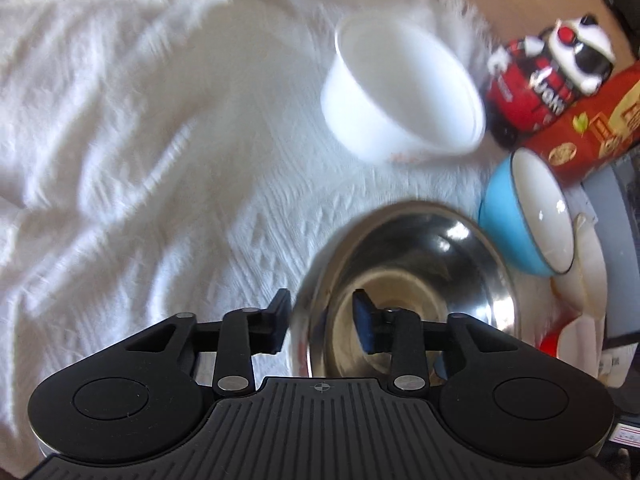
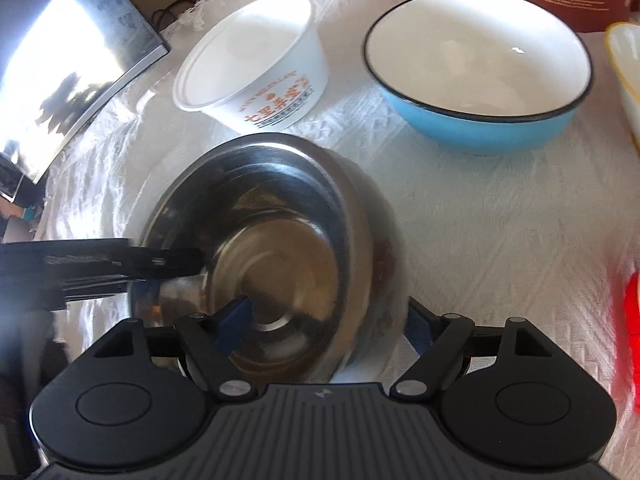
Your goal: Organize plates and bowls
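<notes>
A steel bowl (image 1: 416, 280) (image 2: 272, 240) sits on the white cloth. My left gripper (image 1: 322, 322) straddles its near-left rim, one pad outside and one inside, with a gap still showing. My right gripper (image 2: 332, 318) straddles the rim on another side, jaws wide apart, one blue pad (image 2: 236, 316) inside the bowl. The left gripper's finger (image 2: 120, 260) reaches into the right wrist view from the left. A white paper bowl (image 1: 404, 88) (image 2: 256, 60) with orange print and a blue enamel bowl (image 1: 528, 216) (image 2: 480, 68) with a white inside stand beyond.
A white textured cloth (image 1: 140, 140) covers the table. Red boxes and a red-black-white tin (image 1: 552, 76) stand at the far right. A yellow-rimmed white dish (image 2: 624, 68) sits at the right edge. A dark panel (image 2: 68, 60) lies at the far left.
</notes>
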{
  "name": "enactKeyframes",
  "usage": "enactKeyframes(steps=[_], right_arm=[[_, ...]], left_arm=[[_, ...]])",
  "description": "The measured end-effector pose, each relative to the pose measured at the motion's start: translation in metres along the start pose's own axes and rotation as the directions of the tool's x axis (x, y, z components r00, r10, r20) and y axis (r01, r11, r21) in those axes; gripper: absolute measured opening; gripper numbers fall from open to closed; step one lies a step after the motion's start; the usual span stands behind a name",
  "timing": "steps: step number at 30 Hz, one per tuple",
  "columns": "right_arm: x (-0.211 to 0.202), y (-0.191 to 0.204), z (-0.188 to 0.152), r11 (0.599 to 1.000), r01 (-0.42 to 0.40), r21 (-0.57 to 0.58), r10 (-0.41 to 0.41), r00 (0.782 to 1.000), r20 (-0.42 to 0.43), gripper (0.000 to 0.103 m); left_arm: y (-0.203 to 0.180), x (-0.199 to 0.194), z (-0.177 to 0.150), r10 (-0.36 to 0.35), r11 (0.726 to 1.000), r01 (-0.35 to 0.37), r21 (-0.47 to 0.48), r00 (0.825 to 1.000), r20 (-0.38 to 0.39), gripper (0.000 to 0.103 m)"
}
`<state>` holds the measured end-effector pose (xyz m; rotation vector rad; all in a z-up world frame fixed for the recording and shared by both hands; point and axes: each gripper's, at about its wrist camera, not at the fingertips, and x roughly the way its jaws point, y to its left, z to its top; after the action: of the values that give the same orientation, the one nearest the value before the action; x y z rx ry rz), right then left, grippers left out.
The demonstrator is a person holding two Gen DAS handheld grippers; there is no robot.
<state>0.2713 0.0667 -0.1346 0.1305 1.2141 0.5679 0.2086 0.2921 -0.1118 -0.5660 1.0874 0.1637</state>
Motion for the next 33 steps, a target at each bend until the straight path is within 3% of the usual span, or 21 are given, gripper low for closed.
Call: enactKeyframes(steps=[3,7,12,14,15,22,26,29,30,31,32,33], right_arm=[[-0.005,-0.010,-0.002,0.999,0.006,0.039,-0.006,1.000,0.016,0.085],[-0.012,-0.032,-0.009,0.991,0.000,0.132,-0.003,1.000,0.029,0.088],[-0.017,-0.047,-0.015,0.978,-0.072,0.198,0.062,0.997,0.055,0.093],[-0.014,-0.047,-0.014,0.974,-0.094,0.206,0.086,0.995,0.047,0.103],[-0.012,-0.045,-0.013,0.975,-0.099,0.201,0.092,0.995,0.041,0.103],[-0.006,-0.042,-0.002,0.971,-0.059,0.230,0.065,0.998,-0.018,0.103],[-0.002,-0.030,0.000,0.996,-0.040,0.082,0.046,0.997,-0.070,0.103],[0.000,-0.023,-0.005,0.996,-0.070,-0.049,0.066,0.995,-0.075,0.103],[-0.002,-0.024,-0.006,0.994,-0.081,-0.066,0.076,0.994,-0.078,0.101],[-0.005,-0.027,-0.006,0.994,-0.083,-0.067,0.078,0.994,-0.076,0.091],[-0.013,-0.032,-0.006,0.994,-0.084,-0.063,0.080,0.995,-0.062,0.087],[-0.024,-0.038,-0.006,0.994,-0.088,-0.065,0.086,0.996,-0.029,0.087]], left_arm=[[-0.003,-0.023,0.001,0.012,1.000,-0.014,0.027,0.996,0.083,0.035],[-0.010,-0.042,0.002,-0.027,0.998,0.018,0.060,0.989,0.145,0.035],[-0.023,-0.049,0.001,-0.087,0.991,0.069,0.114,0.983,0.161,0.035],[-0.029,-0.049,0.001,-0.114,0.986,0.091,0.136,0.980,0.165,0.035],[-0.032,-0.048,0.001,-0.128,0.984,0.104,0.146,0.978,0.165,0.035],[-0.042,-0.042,0.005,-0.212,0.969,0.181,0.168,0.959,0.188,0.035],[-0.057,-0.042,0.004,-0.217,0.972,0.190,0.135,0.950,0.225,0.034],[-0.084,-0.047,-0.002,-0.177,0.978,0.141,0.152,0.949,0.259,0.031],[-0.094,-0.048,-0.004,-0.176,0.977,0.137,0.162,0.949,0.262,0.030],[-0.106,-0.048,-0.006,-0.180,0.974,0.136,0.181,0.949,0.260,0.025],[-0.119,-0.046,-0.008,-0.181,0.970,0.130,0.205,0.951,0.250,0.018],[-0.132,-0.042,-0.011,-0.176,0.967,0.124,0.223,0.956,0.233,0.017]])
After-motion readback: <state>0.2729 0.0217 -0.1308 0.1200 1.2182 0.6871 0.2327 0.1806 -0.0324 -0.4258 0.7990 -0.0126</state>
